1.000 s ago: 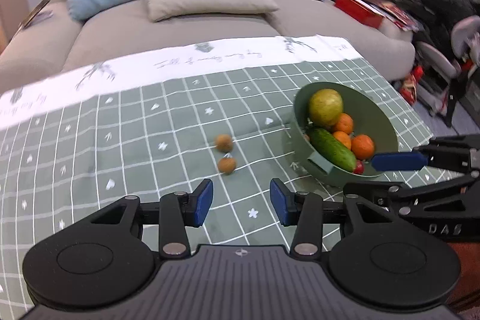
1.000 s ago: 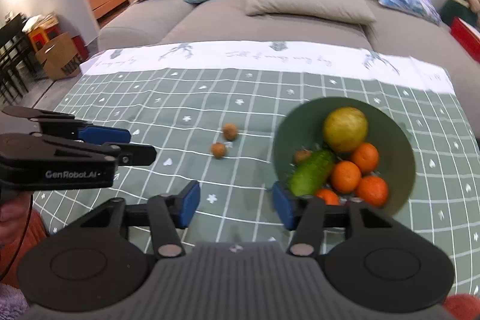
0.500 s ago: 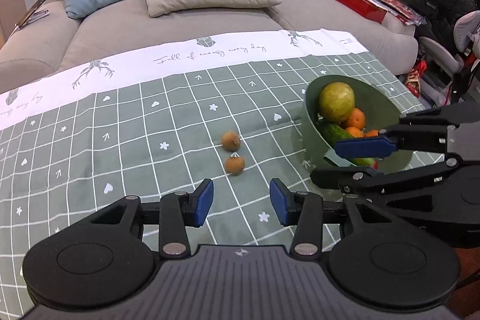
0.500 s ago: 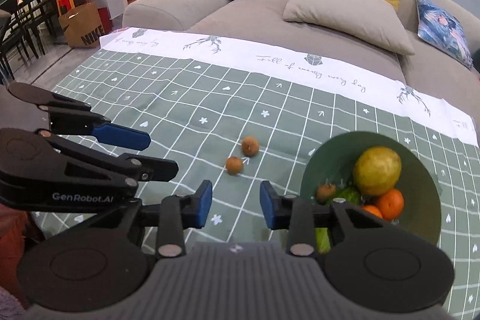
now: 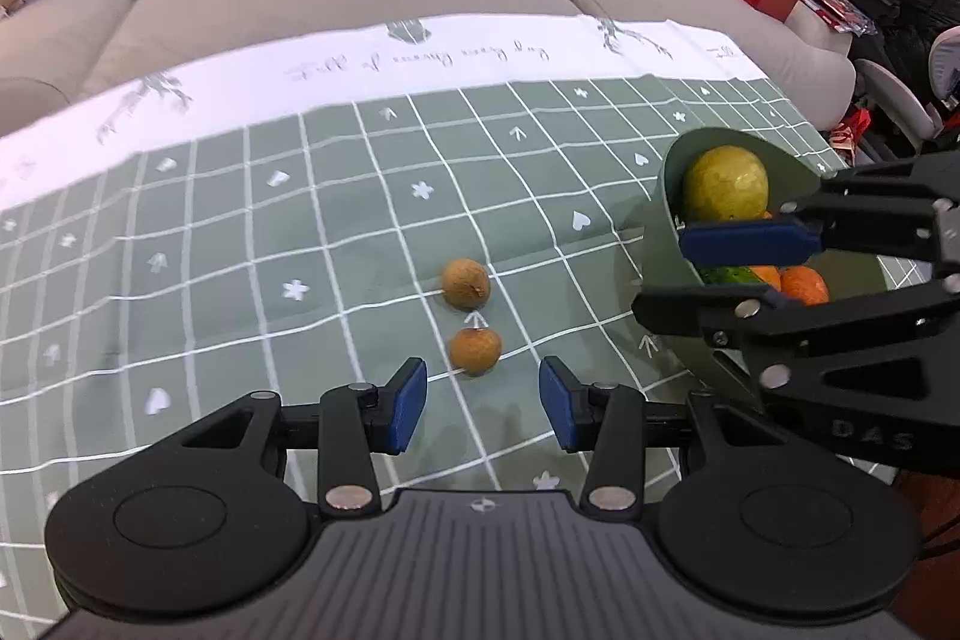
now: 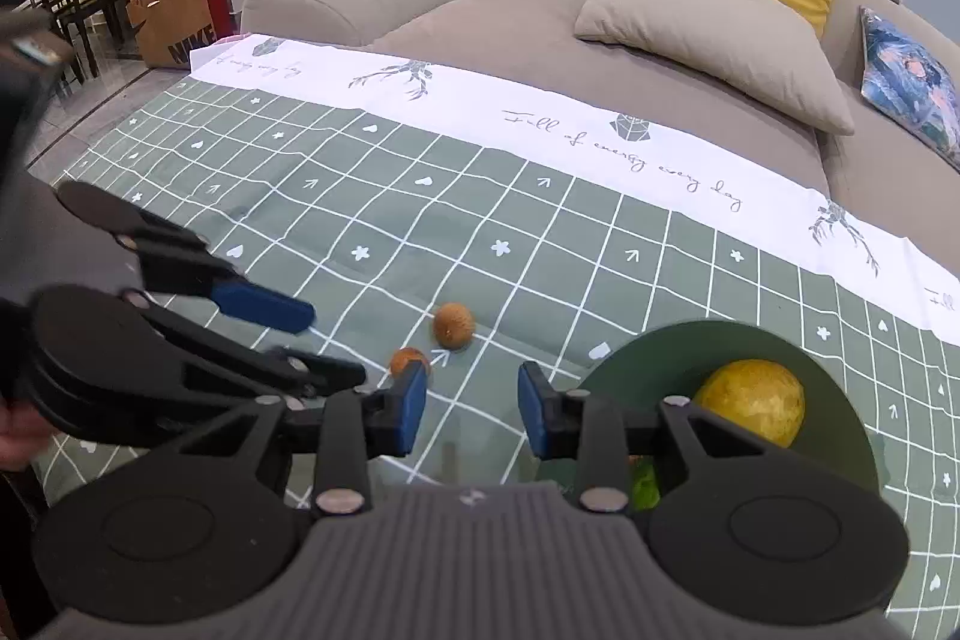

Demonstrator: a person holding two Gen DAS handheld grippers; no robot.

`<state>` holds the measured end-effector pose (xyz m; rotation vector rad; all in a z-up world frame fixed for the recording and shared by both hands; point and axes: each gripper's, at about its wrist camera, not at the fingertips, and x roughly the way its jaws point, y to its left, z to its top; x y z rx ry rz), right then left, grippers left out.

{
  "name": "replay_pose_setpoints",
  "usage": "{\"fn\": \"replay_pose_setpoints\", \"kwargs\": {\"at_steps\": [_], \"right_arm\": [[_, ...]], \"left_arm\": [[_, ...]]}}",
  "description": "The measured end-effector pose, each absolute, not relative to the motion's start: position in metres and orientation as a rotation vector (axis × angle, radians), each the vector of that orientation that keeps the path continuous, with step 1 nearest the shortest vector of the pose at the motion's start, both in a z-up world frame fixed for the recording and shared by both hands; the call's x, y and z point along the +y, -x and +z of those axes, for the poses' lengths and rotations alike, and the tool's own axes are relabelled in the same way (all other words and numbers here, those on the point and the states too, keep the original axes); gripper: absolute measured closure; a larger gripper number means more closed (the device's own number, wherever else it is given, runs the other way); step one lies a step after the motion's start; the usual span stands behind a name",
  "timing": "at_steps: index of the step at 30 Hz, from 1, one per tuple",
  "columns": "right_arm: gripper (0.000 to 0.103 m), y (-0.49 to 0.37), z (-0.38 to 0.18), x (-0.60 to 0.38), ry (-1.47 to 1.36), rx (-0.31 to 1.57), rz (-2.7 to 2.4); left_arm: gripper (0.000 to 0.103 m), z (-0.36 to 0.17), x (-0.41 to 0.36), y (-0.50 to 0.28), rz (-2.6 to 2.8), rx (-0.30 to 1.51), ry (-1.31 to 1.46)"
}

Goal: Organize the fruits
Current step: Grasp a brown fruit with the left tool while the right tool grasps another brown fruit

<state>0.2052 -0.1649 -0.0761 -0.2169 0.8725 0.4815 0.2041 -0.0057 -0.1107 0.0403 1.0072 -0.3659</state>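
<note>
Lying loose on the checked tablecloth point(image 5: 240, 232), two small brown fruits point(image 5: 475, 351) are noted just beside the green bowl point(image 5: 666, 244). Left gripper point(image 5: 483, 403) fingers apart, nothing held; right gripper point(image 6: 472, 407) likewise empty. A round fruit could be nudged away by a pad.

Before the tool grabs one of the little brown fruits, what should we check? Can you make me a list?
1. Two small brown fruits out of the bowl: ok, the nearer fruit and the farther fruit lie on the tablecloth.
2. Left tool empty: ok, nothing between its pads.
3. Left tool lined up: ok, the nearer fruit sits just ahead of its gap.
4. Right tool empty: ok, nothing between its pads.
5. Room in the green bowl: cannot tell, the right tool hides part of it.
6. Fruits apart enough to take one: cannot tell.
</note>
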Motion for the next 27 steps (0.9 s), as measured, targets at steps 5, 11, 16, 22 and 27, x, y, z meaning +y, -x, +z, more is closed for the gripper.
{"fn": "replay_pose_setpoints", "kwargs": {"at_steps": [5, 11, 16, 22, 27], "right_arm": [[0.074, -0.219, -0.084, -0.169, 0.229, 0.881, 0.500], [0.074, -0.231, -0.091, -0.172, 0.236, 0.896, 0.505], [0.074, -0.236, -0.097, -0.170, 0.250, 0.899, 0.525], [0.074, -0.242, -0.103, -0.166, 0.260, 0.909, 0.541], [0.074, -0.245, -0.104, -0.160, 0.245, 0.915, 0.537]], "left_arm": [[0.052, -0.133, -0.007, -0.223, -0.365, 1.029, 0.021], [0.052, -0.149, -0.011, -0.235, -0.347, 1.055, 0.042], [0.059, -0.156, -0.012, -0.242, -0.351, 1.079, 0.045], [0.071, -0.161, -0.012, -0.246, -0.348, 1.087, 0.044], [0.075, -0.158, -0.005, -0.244, -0.340, 1.080, 0.064]]}}
